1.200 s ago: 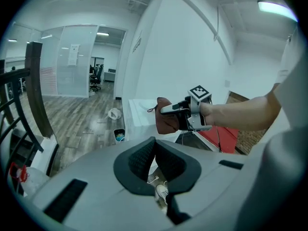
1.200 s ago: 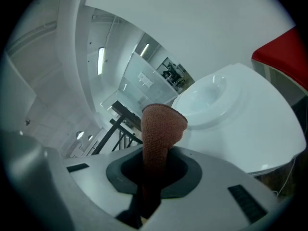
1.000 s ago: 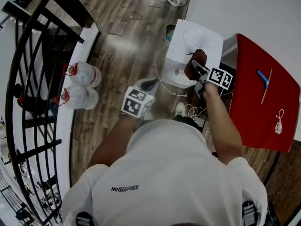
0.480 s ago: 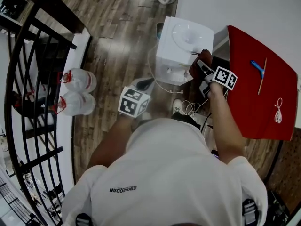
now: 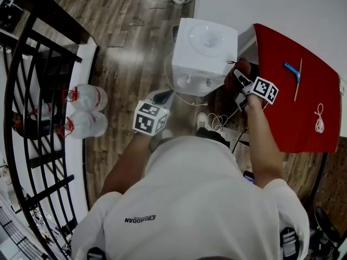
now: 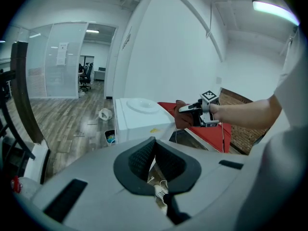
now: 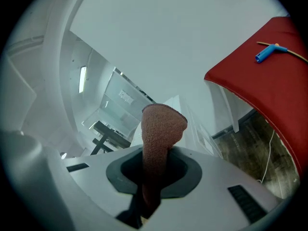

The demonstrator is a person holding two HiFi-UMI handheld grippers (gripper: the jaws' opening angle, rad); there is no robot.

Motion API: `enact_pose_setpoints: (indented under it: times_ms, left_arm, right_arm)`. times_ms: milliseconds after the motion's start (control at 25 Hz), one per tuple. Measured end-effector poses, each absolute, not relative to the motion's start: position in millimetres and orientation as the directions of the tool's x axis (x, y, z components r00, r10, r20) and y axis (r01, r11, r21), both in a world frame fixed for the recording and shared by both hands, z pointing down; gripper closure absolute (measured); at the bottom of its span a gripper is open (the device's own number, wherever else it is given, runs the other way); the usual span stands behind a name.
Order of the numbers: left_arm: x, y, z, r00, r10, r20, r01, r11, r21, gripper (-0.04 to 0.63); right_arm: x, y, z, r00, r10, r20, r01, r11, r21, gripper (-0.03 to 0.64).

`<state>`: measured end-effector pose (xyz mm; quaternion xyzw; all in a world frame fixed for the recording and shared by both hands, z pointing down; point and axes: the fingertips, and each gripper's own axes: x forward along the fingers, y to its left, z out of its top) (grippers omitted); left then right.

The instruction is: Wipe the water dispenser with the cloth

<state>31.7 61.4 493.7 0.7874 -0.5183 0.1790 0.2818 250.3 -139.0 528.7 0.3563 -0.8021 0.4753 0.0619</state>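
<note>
Right hand-held gripper: clamped on brown cloth, a fold standing up between the jaws.
Cloth: at the right flank of the white water dispenser; a second ago over its near right corner. Judged: wiping has passed to the side wall.
Left hand-held gripper: jaws together, empty, near left of the dispenser.
Red counter: right.

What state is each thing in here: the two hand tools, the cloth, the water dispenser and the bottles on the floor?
left tool: shut, holding nothing.
right tool: shut on the cloth.
cloth: pinched, sticking up out of the right tool, at the dispenser's right side.
water dispenser: upright, no bottle on top.
bottles: red-capped, on the floor, off the dispenser.
</note>
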Motion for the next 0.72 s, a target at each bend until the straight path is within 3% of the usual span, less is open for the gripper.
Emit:
enact_pose_setpoints:
  times_ms: [720]
  left_arm:
    - [32,60,495,0.409,-0.720,0.560,-0.912,-0.311,0.266,0.606]
  right_arm:
    - [333,-140,532,-0.562,-0.662,0.496,-0.788,0.247,-0.563,0.563]
